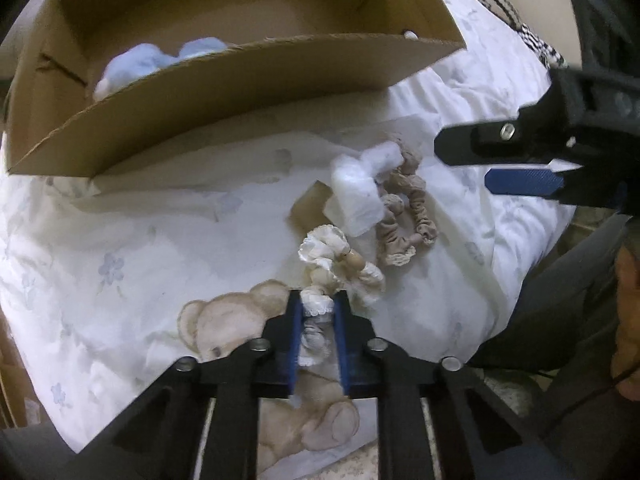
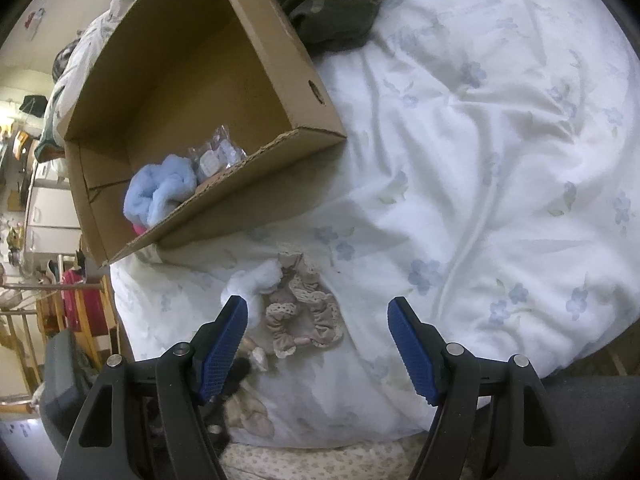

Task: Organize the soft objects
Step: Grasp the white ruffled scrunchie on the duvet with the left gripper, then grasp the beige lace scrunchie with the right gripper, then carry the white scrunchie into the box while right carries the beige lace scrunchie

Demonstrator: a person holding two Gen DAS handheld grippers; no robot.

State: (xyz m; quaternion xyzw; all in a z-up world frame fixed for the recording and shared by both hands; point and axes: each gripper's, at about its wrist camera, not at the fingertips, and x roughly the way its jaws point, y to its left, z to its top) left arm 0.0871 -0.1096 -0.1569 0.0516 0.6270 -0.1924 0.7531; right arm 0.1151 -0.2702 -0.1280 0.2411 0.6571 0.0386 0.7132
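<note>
My left gripper (image 1: pixel 318 312) is shut on a cream-white frilly scrunchie (image 1: pixel 340 256) that lies on the bed cover. Beyond it lie a beige lace scrunchie (image 1: pixel 408 216) and a white fluffy piece (image 1: pixel 360 188). My right gripper (image 2: pixel 318 320) is open and empty, hovering over the beige scrunchie (image 2: pixel 300 316) and the white fluffy piece (image 2: pixel 256 280). It shows at the right of the left wrist view (image 1: pixel 472 160). An open cardboard box (image 2: pixel 256 184) holds a light blue fluffy item (image 2: pixel 160 192), something pink and a clear packet (image 2: pixel 218 156).
The white floral bed cover (image 2: pixel 480 160) spreads to the right. A dark green garment (image 2: pixel 336 0) lies behind the box. The bed edge runs along the bottom, with furniture and clutter (image 2: pixel 60 312) off to the left. The person's hand (image 1: pixel 628 320) shows at right.
</note>
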